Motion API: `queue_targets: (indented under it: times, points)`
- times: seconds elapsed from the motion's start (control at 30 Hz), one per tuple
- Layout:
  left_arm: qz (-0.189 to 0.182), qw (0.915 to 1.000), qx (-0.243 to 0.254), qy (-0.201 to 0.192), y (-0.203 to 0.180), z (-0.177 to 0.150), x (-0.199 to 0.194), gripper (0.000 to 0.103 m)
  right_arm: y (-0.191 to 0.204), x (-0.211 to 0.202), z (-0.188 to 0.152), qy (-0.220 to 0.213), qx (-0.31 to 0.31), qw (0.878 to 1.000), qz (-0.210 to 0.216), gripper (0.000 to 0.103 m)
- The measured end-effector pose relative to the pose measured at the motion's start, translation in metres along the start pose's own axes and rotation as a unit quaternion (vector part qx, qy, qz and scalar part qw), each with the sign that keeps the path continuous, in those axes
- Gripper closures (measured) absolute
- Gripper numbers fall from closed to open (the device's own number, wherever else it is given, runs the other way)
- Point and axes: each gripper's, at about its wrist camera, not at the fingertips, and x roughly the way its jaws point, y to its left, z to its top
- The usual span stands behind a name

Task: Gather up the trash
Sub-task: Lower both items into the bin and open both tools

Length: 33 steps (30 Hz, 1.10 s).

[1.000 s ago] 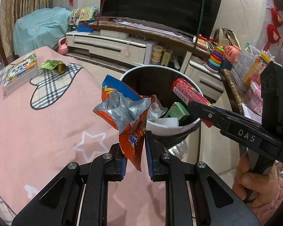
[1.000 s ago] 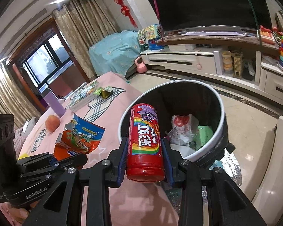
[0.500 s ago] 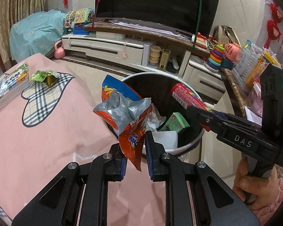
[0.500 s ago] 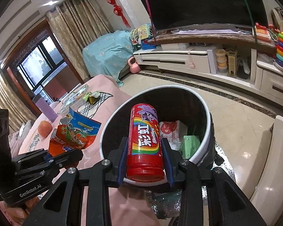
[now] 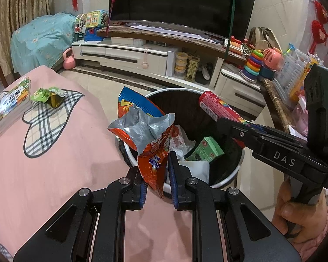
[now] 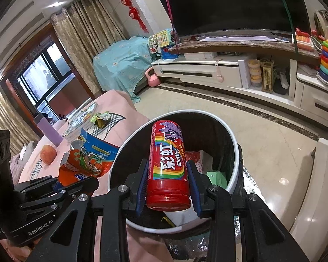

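Trash — both clamped (wrapper [image 5: 153, 152] left, can [image 6: 167, 168] right).

Round white-rimmed waste bin with dark inside [image 5: 237, 172] stands on the floor hard against the edge of the pink cloth-covered desk [image 5: 54, 163]. Mouth open from above; bottom part filled by a green carton [image 5: 206, 150], white paper and crumpled wrappers, upper part free.

Right gripper [image 6: 167, 187], clamped on a red cylindrical candy tube [image 6: 167, 163], sits over the mouth's right side. Left gripper [image 5: 156, 179], pinching an orange foil snack bag [image 5: 146, 131], occupies the desk-side rim.

Pale tiled floor [image 6: 262, 135] beyond the bin clear up to the white TV cabinet [image 5: 129, 56].
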Motion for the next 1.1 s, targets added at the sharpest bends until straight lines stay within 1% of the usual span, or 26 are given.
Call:
queue_targets:
  times: [0.57,1.1]
  points:
    - [0.011,0.9997,0.012,0.015,-0.007,0.014,0.023,0.087,-0.007,0.015,0.010,0.018,0.001,1.000,-0.009,0.069]
    - [0.012,0.9994,0.015,0.029,-0.010,0.017,0.035,0.087,-0.012,0.024,0.011,0.035,0.000,0.999,-0.018,0.069]
